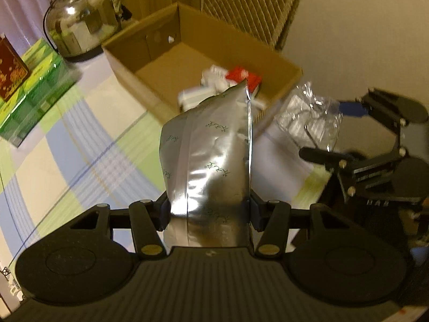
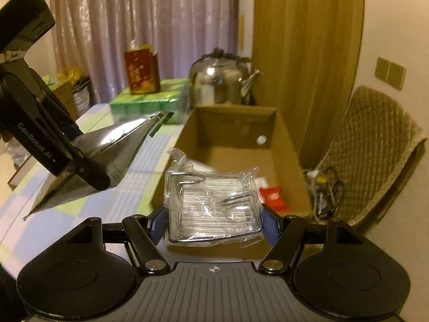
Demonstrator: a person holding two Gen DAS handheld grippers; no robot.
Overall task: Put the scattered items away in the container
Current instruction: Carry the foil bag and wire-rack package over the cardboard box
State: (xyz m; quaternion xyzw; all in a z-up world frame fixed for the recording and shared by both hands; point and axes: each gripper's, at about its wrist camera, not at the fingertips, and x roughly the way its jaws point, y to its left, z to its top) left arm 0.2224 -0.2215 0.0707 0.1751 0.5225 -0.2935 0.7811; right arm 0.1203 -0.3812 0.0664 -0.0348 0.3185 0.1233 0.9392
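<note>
Jaws loaded on both sides, carton ahead.
My left gripper [image 1: 209, 209] pinches a silver foil pouch [image 1: 211, 155], its long axis running forward toward the cardboard box [image 1: 150, 51]; my right gripper [image 2: 213, 221] clamps a clear plastic packet [image 2: 211, 201] crosswise. Both loads hang above the checked tablecloth [image 1: 80, 145]. I judge the right hand nearer: the packet already overlaps the box's near wall.

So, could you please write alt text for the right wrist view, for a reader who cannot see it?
The right gripper holds a clear plastic packet of metal parts in front of an open cardboard box. At left, the left gripper carries a silver foil pouch above the checked tablecloth; a steel kettle stands behind the box.
</note>
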